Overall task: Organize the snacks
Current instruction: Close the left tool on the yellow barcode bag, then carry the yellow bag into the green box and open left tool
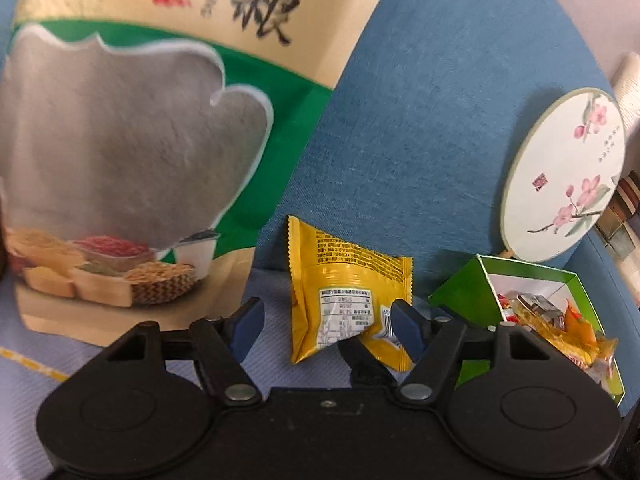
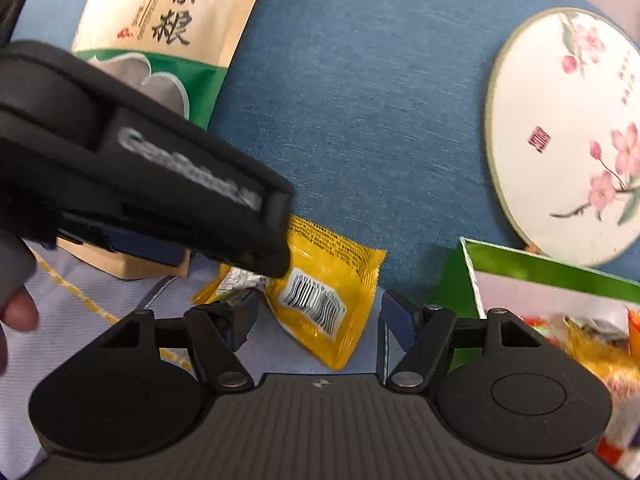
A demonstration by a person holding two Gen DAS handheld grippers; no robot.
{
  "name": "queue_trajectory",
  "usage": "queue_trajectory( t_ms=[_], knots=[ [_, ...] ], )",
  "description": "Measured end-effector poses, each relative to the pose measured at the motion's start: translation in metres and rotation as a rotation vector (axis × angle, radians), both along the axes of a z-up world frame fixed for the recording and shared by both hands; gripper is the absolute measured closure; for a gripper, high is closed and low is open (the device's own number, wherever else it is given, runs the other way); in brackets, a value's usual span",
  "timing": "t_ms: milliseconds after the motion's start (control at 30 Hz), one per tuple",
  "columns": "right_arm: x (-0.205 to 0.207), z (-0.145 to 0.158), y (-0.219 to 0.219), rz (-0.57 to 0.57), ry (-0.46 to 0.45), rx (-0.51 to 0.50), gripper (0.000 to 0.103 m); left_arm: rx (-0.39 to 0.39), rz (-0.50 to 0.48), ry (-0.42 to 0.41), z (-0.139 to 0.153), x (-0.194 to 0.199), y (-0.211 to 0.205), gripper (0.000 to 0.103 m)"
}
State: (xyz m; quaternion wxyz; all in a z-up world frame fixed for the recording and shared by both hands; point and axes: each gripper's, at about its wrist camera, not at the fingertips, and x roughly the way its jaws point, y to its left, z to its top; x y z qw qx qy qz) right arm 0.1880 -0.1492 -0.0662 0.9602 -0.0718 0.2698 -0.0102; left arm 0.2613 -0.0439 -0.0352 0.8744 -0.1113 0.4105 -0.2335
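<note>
Left wrist view: the left gripper (image 1: 326,326) stands wide open around a yellow snack packet (image 1: 344,292) lying on a pale cloth (image 1: 264,280); the right pad overlaps the packet's lower corner, though the fisheye leaves contact unclear, and nothing looks clamped.
Backdrop: a large grain-snack bag (image 1: 132,140) leans against blue upholstery (image 1: 420,120); a painted round fan (image 1: 564,176) stands beside a green box (image 1: 460,292).
Right wrist view: the right gripper (image 2: 316,320) is also open and empty, the yellow snack packet (image 2: 328,296) between and just beyond its fingers. The left tool's black body (image 2: 160,168) crosses over the packet's top edge.
Progress: the green box (image 2: 540,264) already holds several wrapped snacks (image 2: 592,344); this packet remains outside, not yet gripped, and the big bag (image 2: 168,20) is seemingly unsorted.
</note>
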Motion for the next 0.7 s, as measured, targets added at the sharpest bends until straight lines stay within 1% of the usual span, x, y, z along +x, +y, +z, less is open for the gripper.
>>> queue_trajectory(
  t_ms=[100,200,233,267,300,333,367,400,433,500,600,700],
  knots=[
    [0.008,-0.005,0.001,0.019,0.01,-0.018,0.0,-0.041,0.031,0.032,-0.007,0.009,0.003,0.011],
    [0.017,-0.011,-0.007,0.006,0.05,0.027,0.003,-0.067,0.051,0.069,-0.014,0.017,0.002,0.01],
    [0.019,-0.013,-0.011,0.002,0.06,0.065,0.009,-0.066,0.053,0.07,-0.014,0.017,0.001,0.01],
    [0.019,-0.013,-0.016,0.005,0.061,0.107,0.019,-0.068,0.039,0.072,-0.014,0.017,-0.001,0.02],
    [0.019,-0.013,-0.02,0.019,0.071,0.153,0.036,-0.083,0.0,0.08,-0.016,0.017,-0.003,0.041],
    [0.017,-0.012,-0.022,0.014,0.074,0.167,0.045,-0.081,-0.023,0.083,-0.016,0.016,-0.006,0.04],
    [0.016,-0.011,-0.022,0.006,0.08,0.156,0.049,-0.074,-0.019,0.076,-0.015,0.014,-0.007,0.039],
    [0.013,-0.01,-0.021,0.015,0.079,0.144,0.056,-0.079,-0.022,0.079,-0.014,0.011,-0.006,0.039],
    [0.009,-0.008,-0.02,0.021,0.081,0.137,0.06,-0.082,-0.029,0.084,-0.012,0.008,-0.005,0.039],
    [0.0,-0.004,-0.02,0.027,0.087,0.134,0.062,-0.079,-0.04,0.082,-0.006,-0.001,-0.003,0.045],
    [-0.018,0.007,-0.019,0.035,0.093,0.161,0.063,-0.066,-0.053,0.069,0.007,-0.02,0.002,0.047],
    [-0.038,0.024,-0.019,0.039,0.072,0.172,0.063,-0.067,-0.066,0.046,0.027,-0.036,0.006,0.047]
  ],
)
